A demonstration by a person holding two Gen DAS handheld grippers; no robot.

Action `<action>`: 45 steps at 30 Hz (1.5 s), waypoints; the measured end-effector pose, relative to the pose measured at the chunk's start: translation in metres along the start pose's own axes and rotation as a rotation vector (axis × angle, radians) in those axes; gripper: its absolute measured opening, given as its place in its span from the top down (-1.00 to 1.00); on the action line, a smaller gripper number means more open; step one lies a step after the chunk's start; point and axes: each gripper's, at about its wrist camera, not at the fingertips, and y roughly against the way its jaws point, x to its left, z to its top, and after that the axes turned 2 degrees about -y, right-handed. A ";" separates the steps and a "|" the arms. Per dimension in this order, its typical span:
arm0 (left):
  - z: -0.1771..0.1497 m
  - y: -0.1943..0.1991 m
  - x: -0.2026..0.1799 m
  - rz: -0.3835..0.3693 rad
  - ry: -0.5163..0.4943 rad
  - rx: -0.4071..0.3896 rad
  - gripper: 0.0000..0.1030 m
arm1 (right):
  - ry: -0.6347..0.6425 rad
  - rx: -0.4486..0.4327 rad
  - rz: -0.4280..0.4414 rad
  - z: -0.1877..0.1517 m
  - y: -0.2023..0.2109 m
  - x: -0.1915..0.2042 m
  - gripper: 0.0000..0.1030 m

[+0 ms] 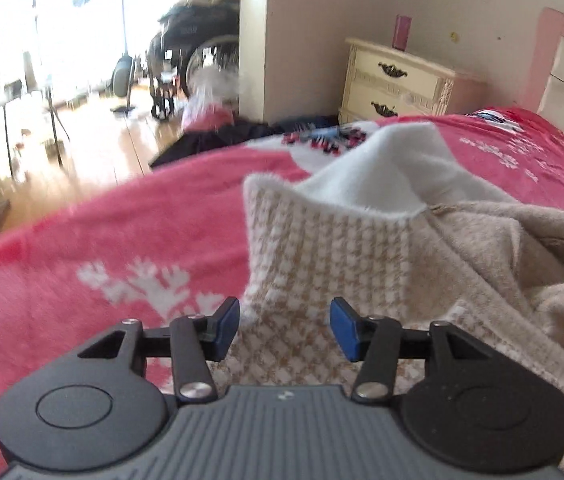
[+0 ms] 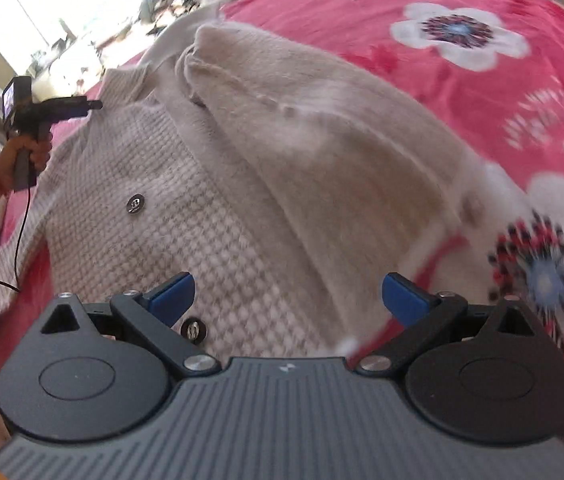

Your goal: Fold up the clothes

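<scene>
A cream and beige knitted cardigan (image 1: pixel 334 248) with a fluffy white lining lies rumpled on a red flowered blanket (image 1: pixel 114 232). My left gripper (image 1: pixel 284 326) is open just above its checked knit, with nothing between the blue pads. In the right wrist view the same cardigan (image 2: pixel 218 176) shows metal buttons (image 2: pixel 135 203) down its front. My right gripper (image 2: pixel 288 300) is open wide over the cardigan's lower edge and holds nothing. The left gripper (image 2: pixel 92 105) shows at far left of that view, at the cardigan's upper corner.
The blanket (image 2: pixel 482 88) covers the bed on all sides of the cardigan. A cream nightstand (image 1: pixel 398 80) stands against the wall past the bed. A wheelchair (image 1: pixel 194 56) and wooden floor (image 1: pixel 94 140) lie beyond the bed's left edge. A pink headboard (image 1: pixel 558 60) is at right.
</scene>
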 end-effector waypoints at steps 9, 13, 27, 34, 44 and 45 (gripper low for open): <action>-0.013 0.040 -0.077 -0.141 -0.117 -0.065 -0.09 | 0.298 0.033 0.081 -0.031 -0.041 0.048 -0.92; -0.028 0.041 -0.110 -0.225 -0.159 -0.035 -0.10 | 0.161 -0.007 0.096 -0.022 -0.040 0.034 -0.93; -0.056 0.039 -0.178 -0.330 -0.263 -0.020 -0.10 | -0.245 -0.035 0.075 -0.033 -0.023 -0.042 -0.94; -0.047 0.051 -0.197 -0.414 -0.212 -0.074 -0.10 | -0.400 -0.143 0.042 -0.005 -0.007 -0.104 -0.94; -0.037 0.058 -0.291 -0.606 -0.382 -0.137 -0.14 | -0.739 -0.231 0.142 0.022 -0.026 -0.182 -0.95; -0.042 0.056 -0.302 -0.603 -0.422 -0.130 -0.14 | -0.770 -0.239 0.170 0.023 -0.029 -0.186 -0.95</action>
